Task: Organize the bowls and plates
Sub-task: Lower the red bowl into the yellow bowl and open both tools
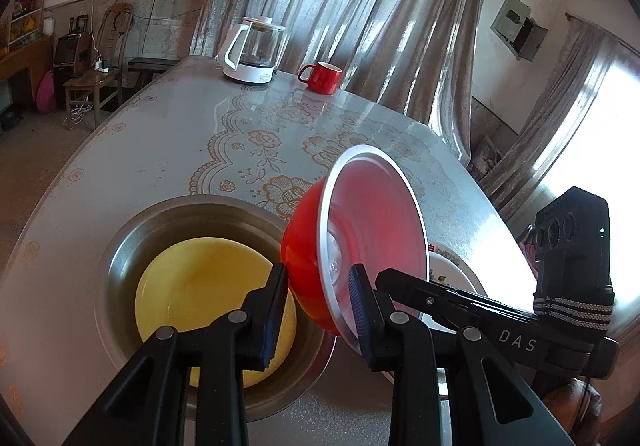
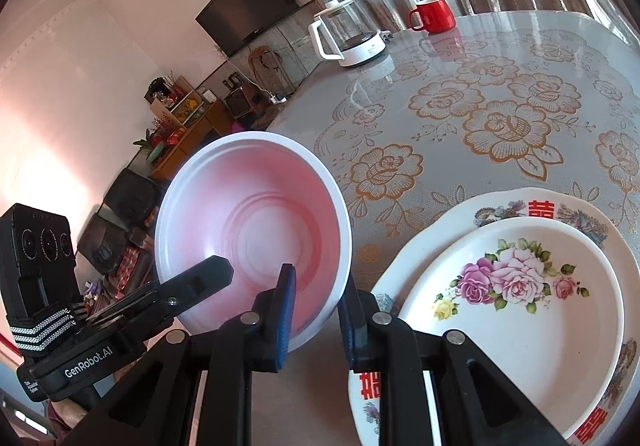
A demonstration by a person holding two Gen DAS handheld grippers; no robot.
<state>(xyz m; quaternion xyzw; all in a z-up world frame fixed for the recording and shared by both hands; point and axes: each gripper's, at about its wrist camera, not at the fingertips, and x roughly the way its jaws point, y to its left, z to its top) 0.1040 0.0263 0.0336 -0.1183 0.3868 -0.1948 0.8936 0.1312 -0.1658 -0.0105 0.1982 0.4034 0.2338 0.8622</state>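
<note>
Steel basin (image 1: 120, 270) appears left-side only; flowered plate (image 2: 520, 326) right-side only.

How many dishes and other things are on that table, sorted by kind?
Bowls: 3: red bowl, yellow bowl, steel basin
Plates: 2: rose plate, large patterned plate
Mugs: 1: red mug
Kettles: 1: glass kettle
Total: 7

Flowered plates (image 2: 520, 326) cut off, perhaps 2.
</note>
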